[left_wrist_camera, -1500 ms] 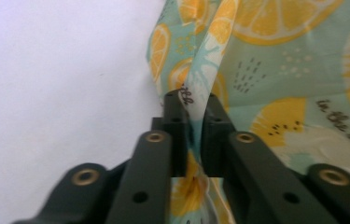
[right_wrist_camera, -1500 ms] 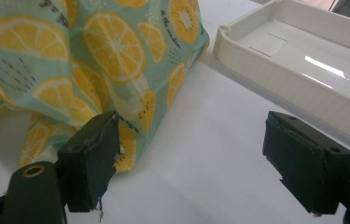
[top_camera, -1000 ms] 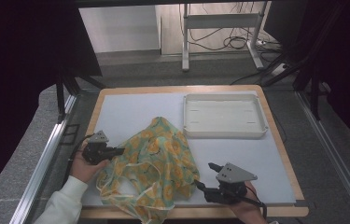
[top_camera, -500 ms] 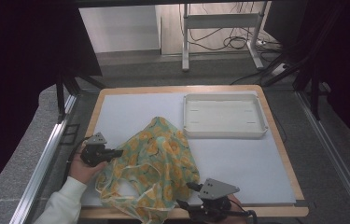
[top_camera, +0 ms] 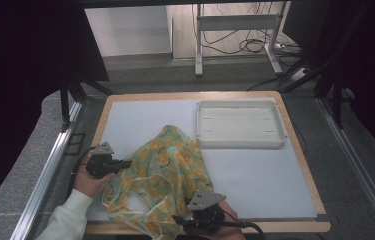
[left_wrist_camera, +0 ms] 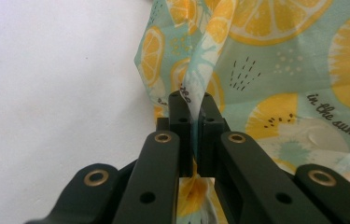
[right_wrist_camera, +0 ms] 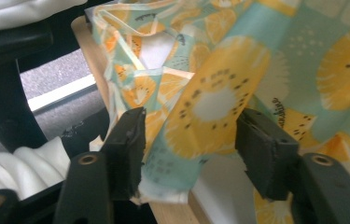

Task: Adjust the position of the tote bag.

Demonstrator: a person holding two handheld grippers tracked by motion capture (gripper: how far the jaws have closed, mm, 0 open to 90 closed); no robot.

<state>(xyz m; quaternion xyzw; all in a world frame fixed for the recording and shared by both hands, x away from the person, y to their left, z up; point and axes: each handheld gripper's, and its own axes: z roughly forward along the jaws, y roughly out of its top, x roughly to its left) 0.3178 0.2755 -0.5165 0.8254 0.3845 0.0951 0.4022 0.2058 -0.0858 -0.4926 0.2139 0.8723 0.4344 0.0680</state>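
At the near edge of the table (top_camera: pixel 295 220), the right gripper (top_camera: pixel 185 226) sat low over the wooden lip, held in a hand (top_camera: pixel 227 220) that came in from below. Its jaws had just been closing, with a fold of the lemon-print cloth (top_camera: pixel 167 175) between them; in the right gripper view the fold (right_wrist_camera: pixel 200 116) bulged through the gap and touched the left pad, while the right pad stood just clear of it, so the jaws were still spread rather than clamped. That same view showed the cloth's hem hanging over the near edge of the board. Just beyond, the cloth lay crumpled across the near-left part of the white mat (top_camera: pixel 255 175), its far point reaching toward the middle of the table and its near folds spilling onto the wooden lip. At the cloth's left margin, near the table's left edge, the left gripper (top_camera: pixel 123 163) lay level, held by a hand (top_camera: pixel 87 182) in a white sleeve (top_camera: pixel 70 217). Its jaws were pressed together on a pinch of the cloth's edge; in the left gripper view the fabric (left_wrist_camera: pixel 193 79) rose as a thin ridge from between the black tips. Farther off, toward the far right corner, a shallow white tray (top_camera: pixel 240 142) sat on the mat, close to the cloth's far point but apart from it.
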